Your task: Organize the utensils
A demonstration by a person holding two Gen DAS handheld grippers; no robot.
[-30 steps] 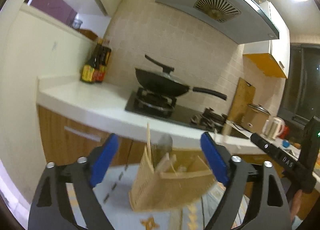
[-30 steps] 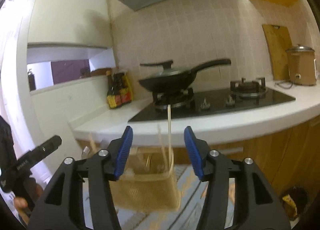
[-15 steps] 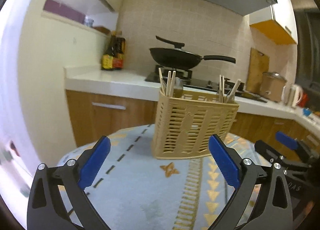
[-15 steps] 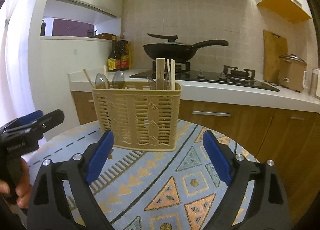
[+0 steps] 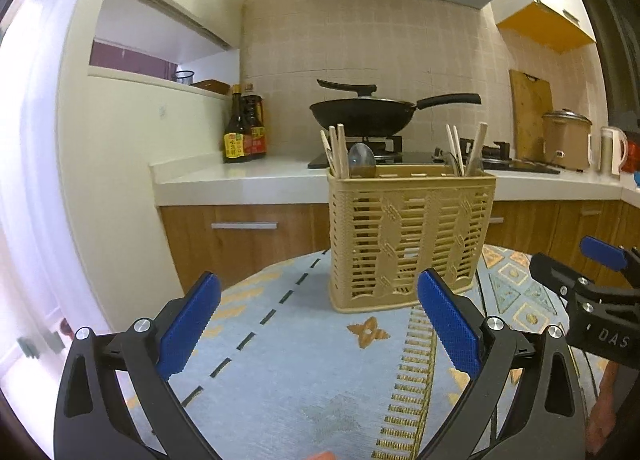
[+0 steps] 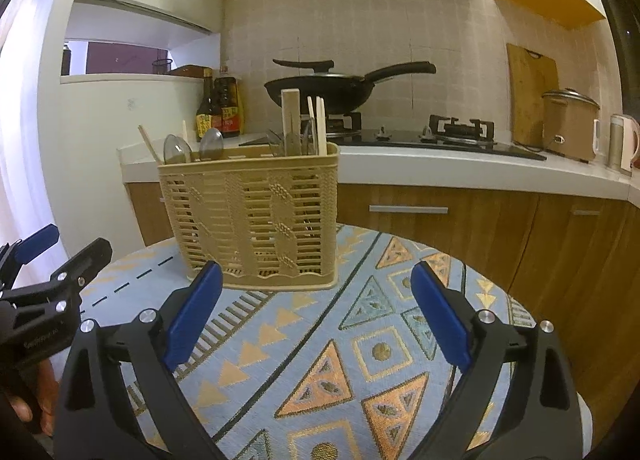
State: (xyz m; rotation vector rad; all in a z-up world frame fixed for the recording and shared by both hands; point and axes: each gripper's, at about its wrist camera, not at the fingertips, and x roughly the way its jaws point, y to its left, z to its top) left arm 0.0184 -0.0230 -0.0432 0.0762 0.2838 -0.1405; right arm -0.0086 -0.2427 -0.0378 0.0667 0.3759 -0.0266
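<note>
A tan slotted plastic utensil basket (image 5: 408, 236) stands upright on a round table with a patterned blue cloth (image 5: 300, 372); it also shows in the right wrist view (image 6: 252, 219). Chopsticks (image 5: 338, 149) and a spoon (image 5: 361, 157) stick up at its left end, more chopsticks (image 5: 476, 149) at its right end. In the right wrist view spoons (image 6: 211, 144) and flat wooden utensils (image 6: 291, 119) stand in it. My left gripper (image 5: 320, 324) is open and empty, short of the basket. My right gripper (image 6: 316, 316) is open and empty, also short of it.
Behind the table runs a white kitchen counter (image 5: 240, 179) with wooden cabinets, sauce bottles (image 5: 244, 127), a black wok (image 5: 364, 109) on a gas hob, a cutting board (image 5: 530, 111), a rice cooker (image 5: 566, 137) and a kettle (image 5: 612, 149). The table edge (image 6: 532, 320) is at the right.
Both views have dropped and pulled back from the basket, which now stands level on the table. Both grippers have opened wider.
</note>
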